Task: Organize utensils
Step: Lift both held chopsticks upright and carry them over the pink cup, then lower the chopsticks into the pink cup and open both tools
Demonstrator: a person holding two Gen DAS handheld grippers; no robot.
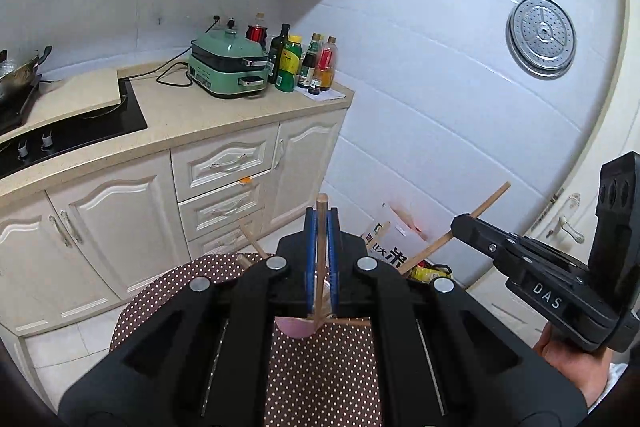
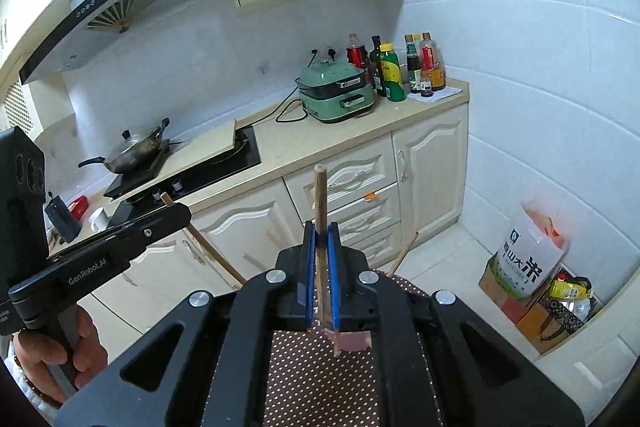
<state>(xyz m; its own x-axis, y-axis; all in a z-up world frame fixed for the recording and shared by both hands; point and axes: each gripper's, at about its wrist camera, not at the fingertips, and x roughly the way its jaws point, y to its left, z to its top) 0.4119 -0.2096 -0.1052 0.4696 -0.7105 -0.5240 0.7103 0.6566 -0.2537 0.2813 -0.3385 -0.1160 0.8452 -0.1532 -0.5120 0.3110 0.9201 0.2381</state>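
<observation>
Left wrist view: the left tongs are closed on one wooden chopstick, which stands nearly upright between the blue pads, its lower end reaching down toward a pink cup on the polka-dot desk. Right of the cup, the right tongs pinch a second chopstick that slants up and away from the cup. More loose sticks show to the left of and behind the cup. Right wrist view: the right tongs are likewise clamped on their chopstick, with the cup directly below the pads; the left tongs and their stick sit off to the cup's left. Handling, as judged: each chopstick is light, stiff and smooth, so it is likely to pivot or slide in a narrow pinch. A hold near mid-length, as here, should keep it balanced; the cup looks light and liable to tip if nudged.
</observation>
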